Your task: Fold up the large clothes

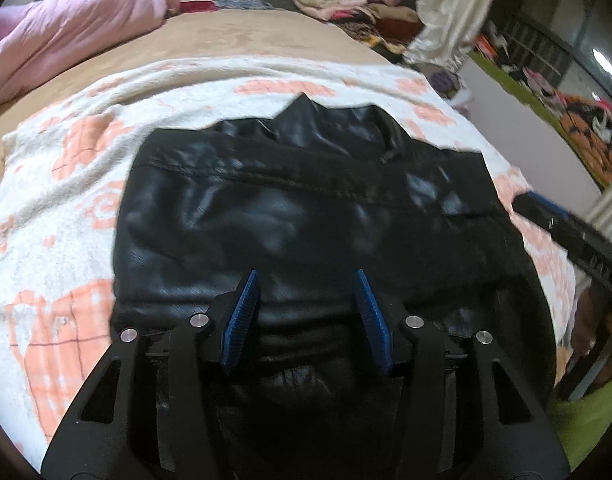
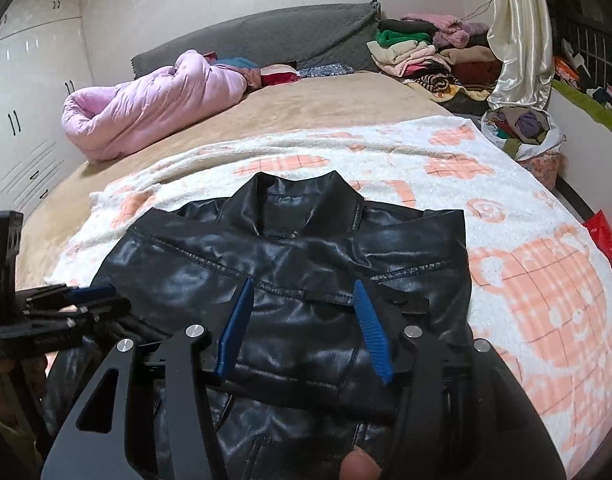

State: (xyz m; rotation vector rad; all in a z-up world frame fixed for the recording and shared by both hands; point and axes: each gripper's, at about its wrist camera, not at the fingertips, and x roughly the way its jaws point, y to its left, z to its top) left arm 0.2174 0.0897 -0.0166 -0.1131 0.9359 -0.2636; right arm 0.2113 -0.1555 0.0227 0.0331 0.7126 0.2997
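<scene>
A black leather jacket (image 1: 306, 200) (image 2: 290, 256) lies on a white blanket with orange patterns (image 1: 66, 184) (image 2: 525, 280), its collar pointing away from me. Its sides look folded inward, and a flap lies across the front in the right wrist view. My left gripper (image 1: 306, 276) hovers over the jacket's near part, jaws apart, with nothing pinched between the blue pads. My right gripper (image 2: 302, 283) stands open above the folded flap in the same way. The left gripper (image 2: 86, 296) also shows at the jacket's left edge in the right wrist view.
The blanket covers a tan bed (image 2: 306, 100). A pink quilt (image 2: 146, 100) lies bunched at the far left, and piles of clothes (image 2: 425, 52) sit at the far right. A cream curtain (image 2: 517, 40) hangs at the right, above a bag of clothes (image 2: 521, 128). White wardrobes (image 2: 26, 100) stand at the left.
</scene>
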